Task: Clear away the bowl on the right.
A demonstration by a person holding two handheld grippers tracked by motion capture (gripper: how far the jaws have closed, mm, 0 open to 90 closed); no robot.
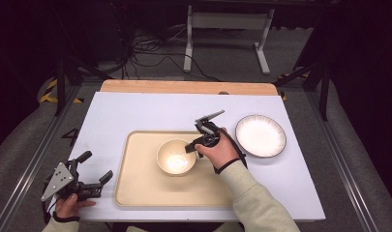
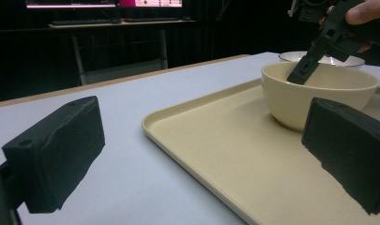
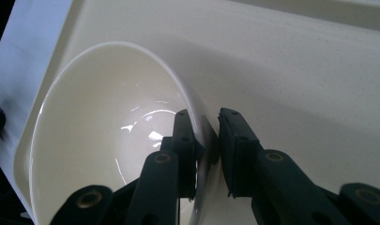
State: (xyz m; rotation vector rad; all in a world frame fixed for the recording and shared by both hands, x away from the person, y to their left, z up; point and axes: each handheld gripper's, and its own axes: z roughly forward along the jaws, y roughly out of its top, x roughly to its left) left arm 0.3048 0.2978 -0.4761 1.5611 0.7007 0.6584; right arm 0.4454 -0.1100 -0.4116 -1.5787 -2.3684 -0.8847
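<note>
While right gripper straddles bowl rim, tray beneath, plate beside.

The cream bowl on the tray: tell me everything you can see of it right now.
The bowl is cream, glossy, ceramic-looking, with a round rim and deep curved wall, and it is empty. It stands upright near the middle of the beige tray. The right gripper straddles its rim on the side toward the plate, one jaw inside, one outside; the inner pad is against the wall, and a thin gap seems to remain at the outer one.

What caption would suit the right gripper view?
Right gripper straddling the cream bowl's rim, above a beige tray.
</note>
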